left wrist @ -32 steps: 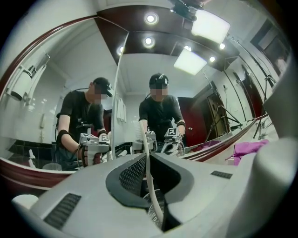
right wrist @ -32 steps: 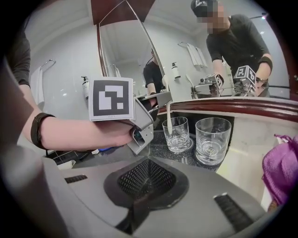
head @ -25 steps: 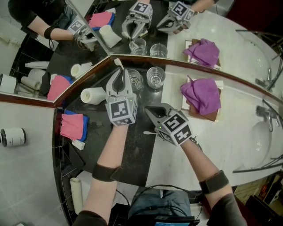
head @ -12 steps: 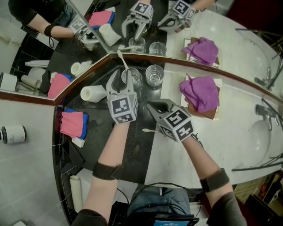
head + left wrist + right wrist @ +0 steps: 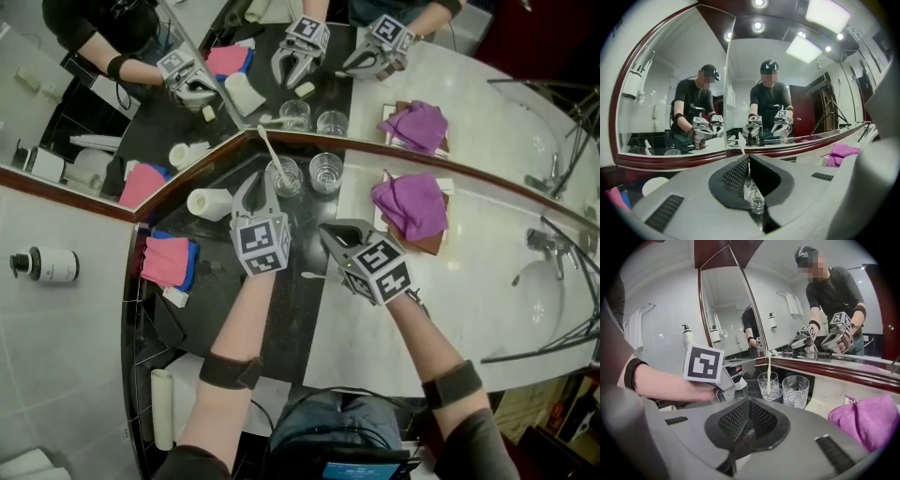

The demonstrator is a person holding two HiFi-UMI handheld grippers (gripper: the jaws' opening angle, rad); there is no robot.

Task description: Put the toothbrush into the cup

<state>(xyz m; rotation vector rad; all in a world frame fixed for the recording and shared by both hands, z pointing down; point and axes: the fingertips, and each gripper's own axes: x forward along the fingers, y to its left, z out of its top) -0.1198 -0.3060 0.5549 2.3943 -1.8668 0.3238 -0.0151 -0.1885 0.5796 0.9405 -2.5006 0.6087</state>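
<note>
The white toothbrush (image 5: 270, 155) stands tilted in the left of two clear glass cups (image 5: 285, 176), its head leaning toward the mirror. My left gripper (image 5: 260, 180) sits just left of that cup; its jaws have just been closing and are now shut, with nothing between them. In the left gripper view the brush tip (image 5: 741, 143) shows beyond the closed jaws (image 5: 749, 157). My right gripper (image 5: 328, 230) hovers shut and empty nearer me. The right gripper view shows the toothbrush (image 5: 767, 375) in its cup (image 5: 768, 386), beside the second cup (image 5: 795, 391).
A purple cloth (image 5: 408, 203) lies on a brown tray to the right. A white roll (image 5: 208, 202) and pink and blue cloths (image 5: 164, 261) lie on the left. A small white item (image 5: 314, 276) lies on the counter. The sink tap (image 5: 548, 246) is far right, the mirror (image 5: 281, 56) behind.
The left gripper held the toothbrush, opened with the brush in the cup, and has shut again empty, drawn back a little. The right gripper has lifted slightly.
</note>
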